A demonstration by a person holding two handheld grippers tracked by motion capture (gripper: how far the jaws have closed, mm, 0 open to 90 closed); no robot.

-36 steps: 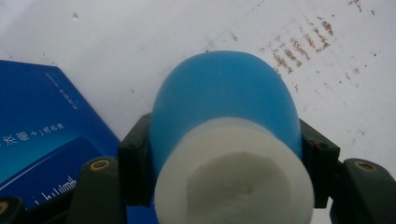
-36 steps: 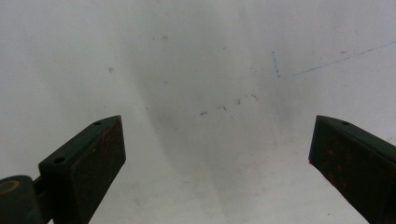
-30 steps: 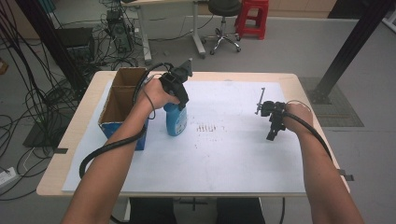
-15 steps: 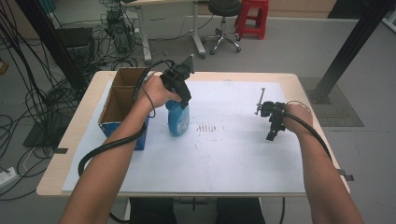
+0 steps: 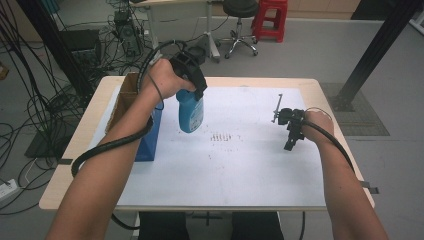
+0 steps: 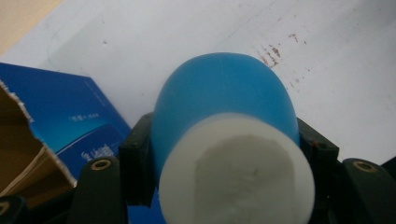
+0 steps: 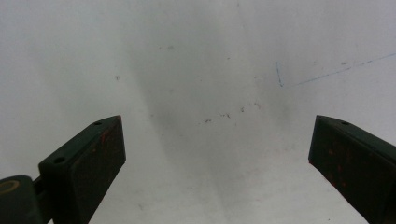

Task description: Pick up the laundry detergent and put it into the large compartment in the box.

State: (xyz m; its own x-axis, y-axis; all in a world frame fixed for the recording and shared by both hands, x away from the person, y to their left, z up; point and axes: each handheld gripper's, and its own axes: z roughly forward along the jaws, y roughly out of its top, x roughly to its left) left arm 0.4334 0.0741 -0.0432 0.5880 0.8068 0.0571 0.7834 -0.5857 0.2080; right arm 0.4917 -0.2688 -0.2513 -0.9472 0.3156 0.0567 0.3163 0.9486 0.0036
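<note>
A blue bottle (image 5: 190,113) with a white cap hangs above the white sheet, held near its top by my left gripper (image 5: 192,90), which is shut on it. In the left gripper view the bottle (image 6: 224,112) sits between the two black jaws, its white cap (image 6: 238,172) toward the camera. My right gripper (image 5: 291,140) hovers over the right side of the sheet, pointing down. In the right gripper view its jaws stand wide apart with nothing between them, and the gripper (image 7: 217,154) is open over bare white sheet.
A blue cardboard box (image 5: 145,135) with open brown flaps stands at the table's left, close beside the bottle; it shows again as the box (image 6: 70,126) in the left gripper view. Small dark marks (image 5: 220,137) dot the sheet's middle. Cables, a stool and desk legs lie beyond the table (image 5: 320,90).
My left gripper has lifted the blue bottle up off the sheet and slightly away from me. The right gripper has stayed where it was.
</note>
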